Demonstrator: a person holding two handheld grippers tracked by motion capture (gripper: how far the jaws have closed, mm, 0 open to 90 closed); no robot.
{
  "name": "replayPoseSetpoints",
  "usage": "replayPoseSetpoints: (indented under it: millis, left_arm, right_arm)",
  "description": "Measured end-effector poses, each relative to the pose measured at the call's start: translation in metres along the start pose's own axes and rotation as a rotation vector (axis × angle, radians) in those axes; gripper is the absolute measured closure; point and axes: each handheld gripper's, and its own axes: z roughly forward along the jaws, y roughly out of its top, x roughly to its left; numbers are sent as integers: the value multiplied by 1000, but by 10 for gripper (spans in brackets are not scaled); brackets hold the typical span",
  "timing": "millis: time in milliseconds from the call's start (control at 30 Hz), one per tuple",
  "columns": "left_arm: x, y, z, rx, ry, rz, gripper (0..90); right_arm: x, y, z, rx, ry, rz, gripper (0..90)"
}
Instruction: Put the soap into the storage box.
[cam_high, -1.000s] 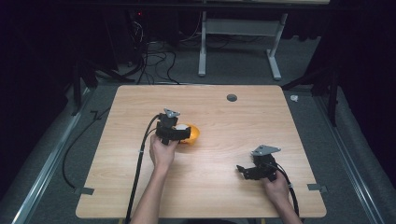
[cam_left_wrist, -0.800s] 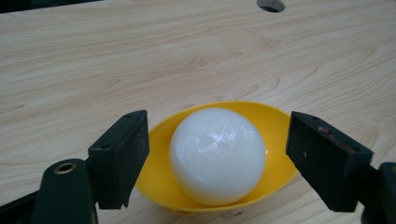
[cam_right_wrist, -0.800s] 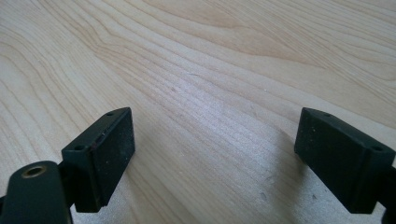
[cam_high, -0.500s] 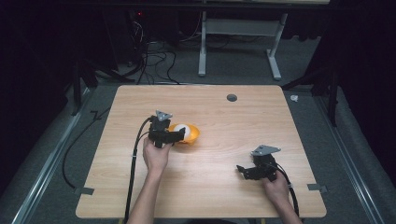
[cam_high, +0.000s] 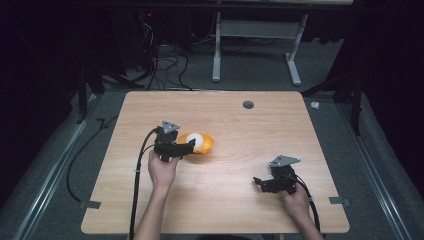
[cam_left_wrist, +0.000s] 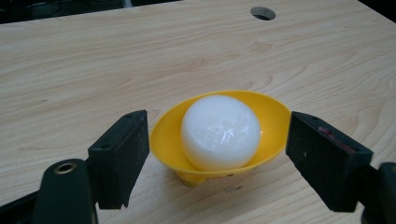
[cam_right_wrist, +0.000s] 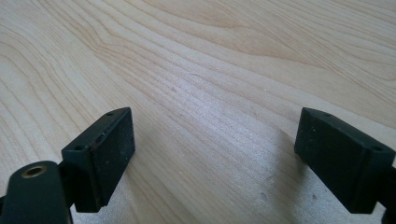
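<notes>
A small yellow bowl (cam_high: 207, 146) rests on the wooden table (cam_high: 230, 120) left of centre, with a white ball (cam_high: 195, 141) sitting in it. The left gripper view has the ball (cam_left_wrist: 220, 132) and bowl (cam_left_wrist: 271, 114) close up, between the two black jaws. My left gripper (cam_high: 186, 148) (cam_left_wrist: 217, 161) is open, its jaws either side of the bowl with a gap on each side. My right gripper (cam_high: 258, 182) (cam_right_wrist: 215, 158) is open at the table's front right, low over bare wood, holding nothing.
A round cable hole (cam_high: 248, 105) lies in the table's far side, also in the left gripper view (cam_left_wrist: 262, 12). Cables trail from both grippers toward the front edge. A desk frame (cam_high: 255, 50) and wires stand on the floor beyond the table.
My left gripper has drawn back toward the front left, away from the bowl, and the white ball now shows in the bowl. The right gripper has stayed put.
</notes>
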Motion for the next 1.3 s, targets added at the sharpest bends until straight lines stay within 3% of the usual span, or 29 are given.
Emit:
replayPoseSetpoints:
  millis: [233, 1133, 1300]
  left_arm:
    - [7, -8, -12, -9, 7, -12, 222]
    - [13, -27, -32, -15, 6, -26, 219]
    - [16, -33, -36, -21, 4, -48, 218]
  right_arm:
    - [0, 0, 0, -3, 1, -1, 129]
    - [0, 0, 0, -3, 1, -3, 129]
    - [0, 0, 0, -3, 1, -3, 129]
